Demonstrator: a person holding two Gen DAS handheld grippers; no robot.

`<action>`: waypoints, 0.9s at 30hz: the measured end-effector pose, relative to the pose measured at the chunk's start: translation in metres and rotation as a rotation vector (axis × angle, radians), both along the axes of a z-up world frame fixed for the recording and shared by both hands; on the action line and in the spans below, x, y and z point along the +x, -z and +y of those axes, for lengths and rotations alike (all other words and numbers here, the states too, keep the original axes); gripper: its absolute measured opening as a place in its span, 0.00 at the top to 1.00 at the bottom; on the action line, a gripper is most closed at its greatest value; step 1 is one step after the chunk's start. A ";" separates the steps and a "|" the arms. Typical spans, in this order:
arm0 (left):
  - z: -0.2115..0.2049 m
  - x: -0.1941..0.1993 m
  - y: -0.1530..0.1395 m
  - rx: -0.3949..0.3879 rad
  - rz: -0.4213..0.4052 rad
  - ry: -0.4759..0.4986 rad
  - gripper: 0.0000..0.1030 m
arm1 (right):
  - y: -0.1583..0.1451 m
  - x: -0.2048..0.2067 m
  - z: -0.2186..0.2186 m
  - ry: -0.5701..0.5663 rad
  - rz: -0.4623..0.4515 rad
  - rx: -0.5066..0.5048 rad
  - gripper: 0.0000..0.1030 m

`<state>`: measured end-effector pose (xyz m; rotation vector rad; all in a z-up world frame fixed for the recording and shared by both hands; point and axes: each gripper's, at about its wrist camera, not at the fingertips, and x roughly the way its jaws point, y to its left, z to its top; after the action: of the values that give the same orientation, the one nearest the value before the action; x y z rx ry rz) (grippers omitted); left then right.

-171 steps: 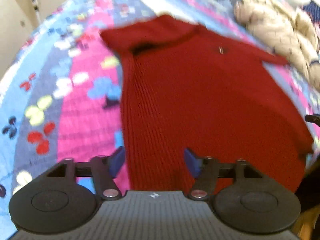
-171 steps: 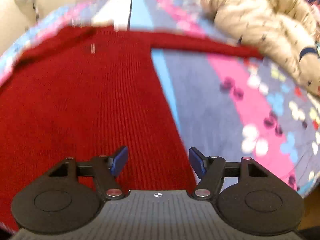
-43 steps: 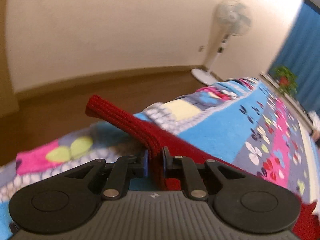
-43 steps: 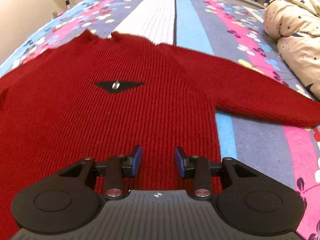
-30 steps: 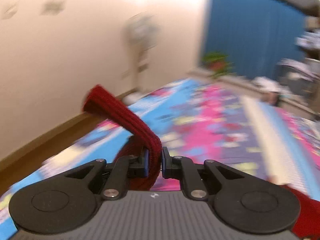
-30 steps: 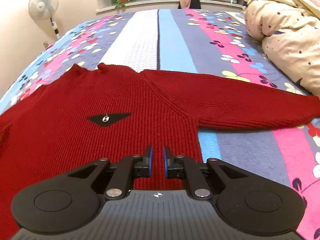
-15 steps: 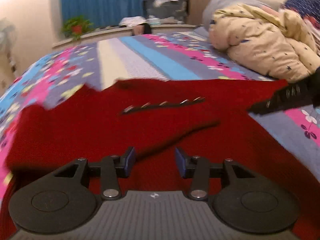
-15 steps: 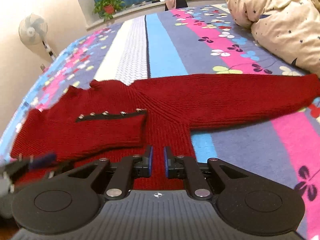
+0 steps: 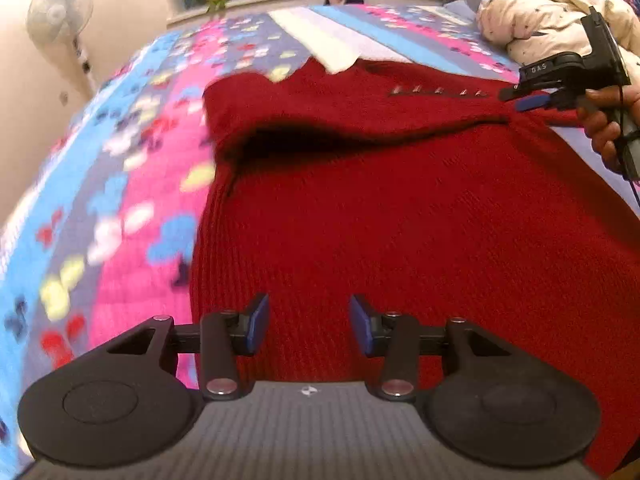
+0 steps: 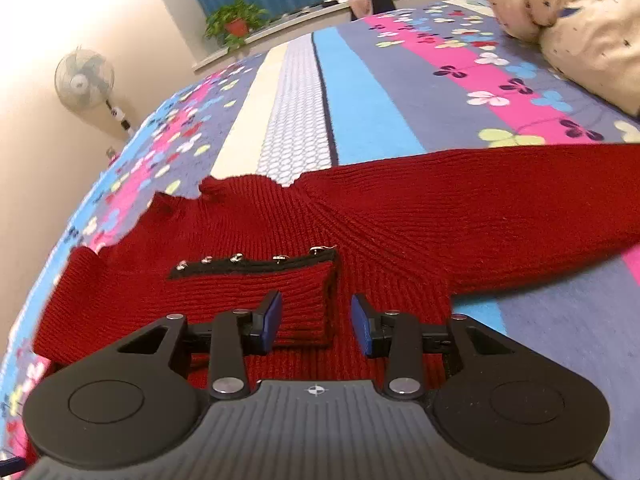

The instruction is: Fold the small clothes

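A dark red knit sweater [image 9: 400, 208] lies flat on the bed. Its left sleeve is folded across the chest, and the cuff with a black studded band [image 10: 256, 266] rests near the middle. The other sleeve [image 10: 500, 196] stretches out to the right. My left gripper [image 9: 306, 322] is open and empty just above the sweater's lower body. My right gripper [image 10: 314, 322] is open and empty over the folded cuff; it also shows in the left wrist view [image 9: 532, 102], held in a hand at the sweater's right side.
A patterned bedspread [image 10: 360, 92] with blue, pink and grey stripes covers the bed. A cream duvet [image 10: 580, 20] is heaped at the far right. A standing fan [image 9: 60, 12] and a potted plant [image 10: 236, 20] are beyond the bed's left edge.
My left gripper carried the left sleeve over the chest, let it go and pulled back, now open. My right gripper, shut half a second ago, has opened over the folded cuff.
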<state>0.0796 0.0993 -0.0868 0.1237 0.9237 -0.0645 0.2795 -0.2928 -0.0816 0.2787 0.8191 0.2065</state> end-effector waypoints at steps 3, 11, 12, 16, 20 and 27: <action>0.002 0.008 0.005 -0.015 0.056 -0.091 0.51 | 0.010 0.005 0.012 -0.060 -0.008 -0.040 0.82; 0.007 0.019 0.005 -0.026 0.051 -0.098 0.51 | -0.044 -0.016 0.000 0.017 -0.335 -0.088 0.99; 0.006 0.019 0.007 -0.026 0.052 -0.098 0.51 | -0.042 -0.014 -0.005 0.058 -0.325 -0.140 0.99; 0.004 0.020 0.008 -0.023 0.051 -0.098 0.51 | 0.006 0.014 -0.033 0.120 0.019 -0.093 0.95; 0.002 0.022 0.010 -0.029 0.053 -0.109 0.50 | -0.021 -0.004 -0.031 0.169 -0.174 -0.130 0.93; 0.001 0.021 0.012 -0.015 0.042 -0.100 0.50 | 0.016 0.014 -0.021 0.011 0.034 -0.113 0.86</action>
<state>0.1010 0.0999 -0.0990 0.0622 0.9695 0.0191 0.2934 -0.3135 -0.0975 0.1810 0.8598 0.1448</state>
